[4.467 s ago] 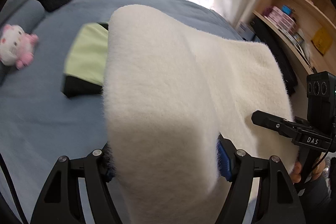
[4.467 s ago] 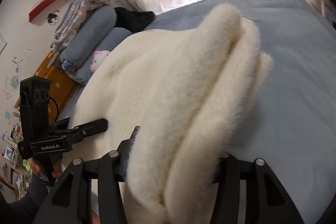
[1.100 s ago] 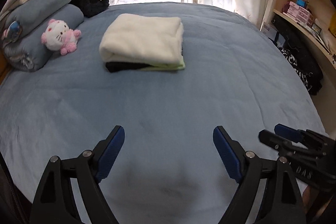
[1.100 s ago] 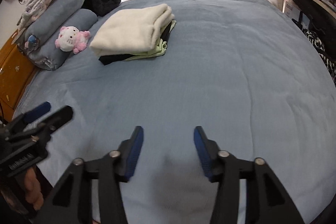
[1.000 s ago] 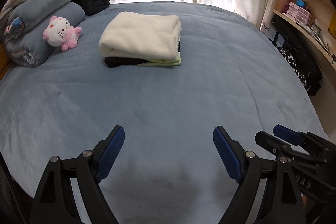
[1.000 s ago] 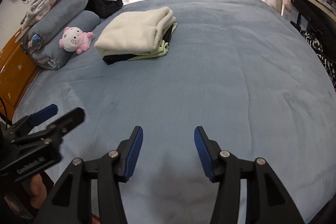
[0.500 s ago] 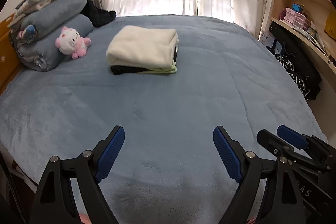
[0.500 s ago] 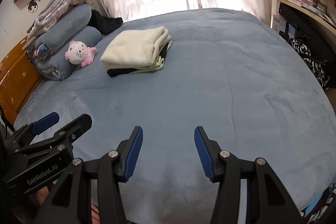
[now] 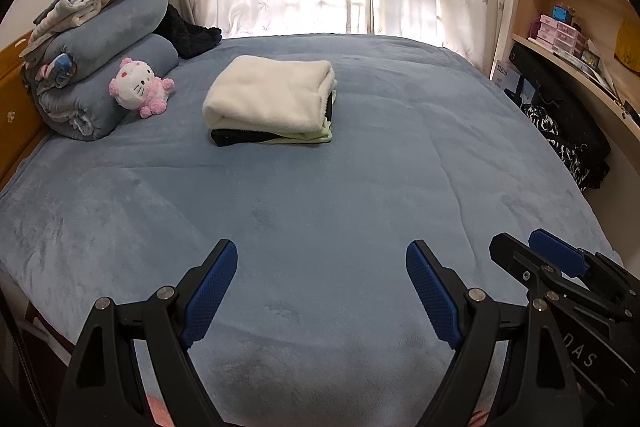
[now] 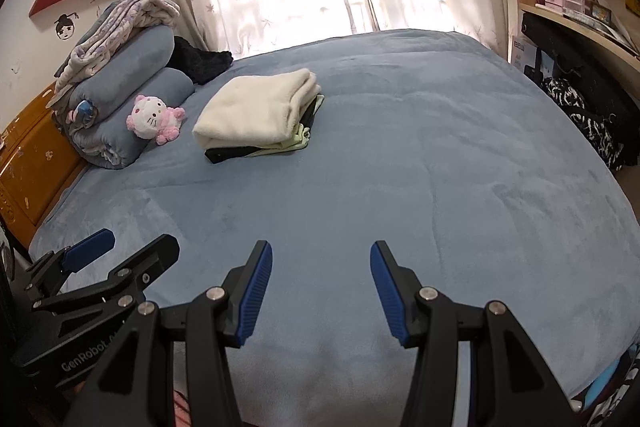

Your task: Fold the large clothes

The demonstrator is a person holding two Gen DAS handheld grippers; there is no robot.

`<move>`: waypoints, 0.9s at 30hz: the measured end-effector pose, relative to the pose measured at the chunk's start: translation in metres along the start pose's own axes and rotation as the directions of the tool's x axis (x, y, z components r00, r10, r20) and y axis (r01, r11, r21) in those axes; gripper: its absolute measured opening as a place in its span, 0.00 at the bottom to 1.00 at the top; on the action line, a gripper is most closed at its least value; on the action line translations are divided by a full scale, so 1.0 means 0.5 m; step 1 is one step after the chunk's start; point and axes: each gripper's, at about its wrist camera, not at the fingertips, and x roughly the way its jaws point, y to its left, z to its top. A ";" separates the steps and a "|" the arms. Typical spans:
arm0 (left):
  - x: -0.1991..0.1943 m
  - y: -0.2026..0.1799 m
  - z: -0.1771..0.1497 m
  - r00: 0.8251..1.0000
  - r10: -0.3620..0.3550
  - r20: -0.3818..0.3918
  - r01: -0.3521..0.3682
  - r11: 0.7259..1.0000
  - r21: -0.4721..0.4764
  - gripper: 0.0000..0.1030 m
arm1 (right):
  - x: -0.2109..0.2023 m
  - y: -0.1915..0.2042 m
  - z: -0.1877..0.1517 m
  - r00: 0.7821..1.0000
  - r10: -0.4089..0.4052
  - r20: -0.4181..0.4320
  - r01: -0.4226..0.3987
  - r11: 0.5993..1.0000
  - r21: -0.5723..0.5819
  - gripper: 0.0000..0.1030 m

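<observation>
A folded cream fleece garment (image 9: pixel 270 98) lies on top of a folded pale green piece (image 9: pixel 316 137) and a black piece (image 9: pixel 236 137), stacked on the blue bed (image 9: pixel 360 187) toward its far side. The stack also shows in the right wrist view (image 10: pixel 256 109). My left gripper (image 9: pixel 320 263) is open and empty, low over the near edge of the bed, far from the stack. My right gripper (image 10: pixel 320 261) is open and empty beside it, to the right. Each gripper shows in the other's view: the right one (image 9: pixel 536 255), the left one (image 10: pixel 128 247).
Rolled blue bedding with a patterned blanket (image 9: pixel 100 39) and a pink plush cat (image 9: pixel 138 89) lie at the far left. A black garment (image 9: pixel 192 35) sits by the curtains. Wooden shelves and a desk with dark items (image 9: pixel 568 115) stand on the right. An orange cabinet (image 10: pixel 32 163) is at left.
4.5 s ago both grippers were shut on the cream garment. It now lies on the stack, both grippers are open, and they have drawn back toward the near edge of the bed.
</observation>
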 end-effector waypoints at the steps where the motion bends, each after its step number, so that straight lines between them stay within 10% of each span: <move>1: 0.001 -0.001 -0.001 1.000 0.000 -0.004 0.000 1.000 0.003 0.83 | 0.000 -0.002 -0.001 1.000 -0.004 0.002 0.004 1.000 0.002 0.50; 27: 0.017 -0.029 -0.010 0.999 0.017 -0.035 -0.016 1.000 0.002 0.83 | 0.008 -0.031 -0.008 1.000 -0.014 -0.004 0.014 0.999 0.034 0.50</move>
